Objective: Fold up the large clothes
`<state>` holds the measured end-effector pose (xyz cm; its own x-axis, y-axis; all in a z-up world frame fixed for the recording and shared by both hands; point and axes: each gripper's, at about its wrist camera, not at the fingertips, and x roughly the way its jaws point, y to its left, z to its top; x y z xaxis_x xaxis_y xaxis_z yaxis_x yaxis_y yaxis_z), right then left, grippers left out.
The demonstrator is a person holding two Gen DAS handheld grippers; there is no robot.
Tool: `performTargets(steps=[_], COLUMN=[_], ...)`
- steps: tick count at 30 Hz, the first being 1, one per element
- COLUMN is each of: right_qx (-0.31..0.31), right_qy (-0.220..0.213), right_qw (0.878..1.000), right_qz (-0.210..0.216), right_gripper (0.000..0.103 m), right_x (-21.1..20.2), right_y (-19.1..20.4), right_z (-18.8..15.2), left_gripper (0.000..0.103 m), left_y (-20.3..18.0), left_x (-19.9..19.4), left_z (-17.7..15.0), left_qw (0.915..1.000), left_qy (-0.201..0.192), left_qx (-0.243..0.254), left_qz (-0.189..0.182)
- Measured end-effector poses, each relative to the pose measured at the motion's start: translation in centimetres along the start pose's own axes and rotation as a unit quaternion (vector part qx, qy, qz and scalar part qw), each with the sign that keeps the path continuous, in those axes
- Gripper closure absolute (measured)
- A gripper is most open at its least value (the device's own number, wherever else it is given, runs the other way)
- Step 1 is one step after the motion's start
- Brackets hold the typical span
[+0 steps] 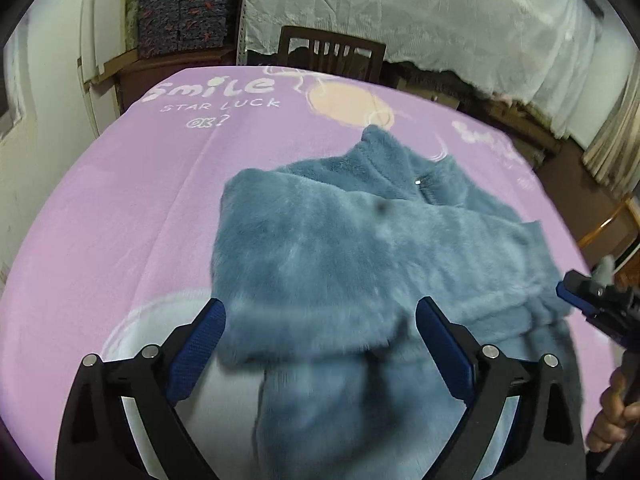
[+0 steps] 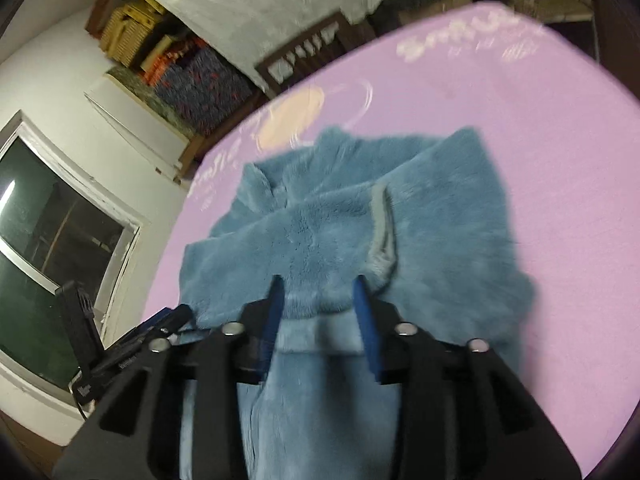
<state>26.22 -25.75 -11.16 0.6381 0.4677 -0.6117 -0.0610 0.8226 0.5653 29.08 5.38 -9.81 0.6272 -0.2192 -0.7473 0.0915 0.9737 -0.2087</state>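
A fluffy blue fleece jacket [image 1: 360, 248] lies partly folded on the purple blanket [image 1: 120, 208], collar at the far end. One side lies folded across its middle. My left gripper [image 1: 320, 312] is wide open just above the jacket's near folded edge, holding nothing. The right gripper shows at the right edge of the left wrist view [image 1: 576, 292]. In the right wrist view the jacket [image 2: 340, 232] lies below my right gripper [image 2: 318, 292], whose fingers stand partly open over the near fleece, which fills the gap between them. A grey-lined sleeve cuff [image 2: 384, 232] lies just beyond it.
The purple blanket has white "smile" lettering [image 1: 216, 88] and a peach circle [image 1: 348, 104]. A dark wooden chair [image 1: 332, 56] stands at the far edge. Patterned boxes [image 1: 184, 12] are stacked at the back left. A window [image 2: 52, 240] is on the left.
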Motion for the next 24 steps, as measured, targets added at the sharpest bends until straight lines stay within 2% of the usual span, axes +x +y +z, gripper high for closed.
performTargets(steps=[5, 11, 16, 22, 24], right_qx=[-0.002, 0.01, 0.041, 0.052, 0.054], right_qy=[-0.006, 0.001, 0.007, 0.031, 0.04], right_qw=[1.0, 0.999, 0.998, 0.998, 0.998], right_qz=[-0.012, -0.038, -0.036, -0.027, -0.019], right_gripper=[0.065, 0.064, 0.064, 0.064, 0.064], right_x=[-3.5, -5.7, -6.7, -4.8, -3.9], right_y=[-1.3, -4.2, -7.4, -8.8, -8.9], right_z=[-2.7, -5.0, -5.1, -3.7, -3.1], left_gripper=[0.006, 0.006, 0.007, 0.013, 0.016], left_y=[0.4, 0.0, 0.4, 0.2, 0.3], left_x=[-2.7, -3.3, -1.7, 0.4, 0.8], left_z=[-3.1, -5.6, -5.3, -3.8, -3.3], left_qw=[0.9997, 0.9997, 0.9986, 0.9971, 0.9964], left_qy=[0.003, 0.02, 0.047, 0.062, 0.061], left_qx=[-0.01, 0.01, 0.011, 0.02, 0.013], left_qz=[-0.023, -0.009, -0.021, -0.039, -0.057])
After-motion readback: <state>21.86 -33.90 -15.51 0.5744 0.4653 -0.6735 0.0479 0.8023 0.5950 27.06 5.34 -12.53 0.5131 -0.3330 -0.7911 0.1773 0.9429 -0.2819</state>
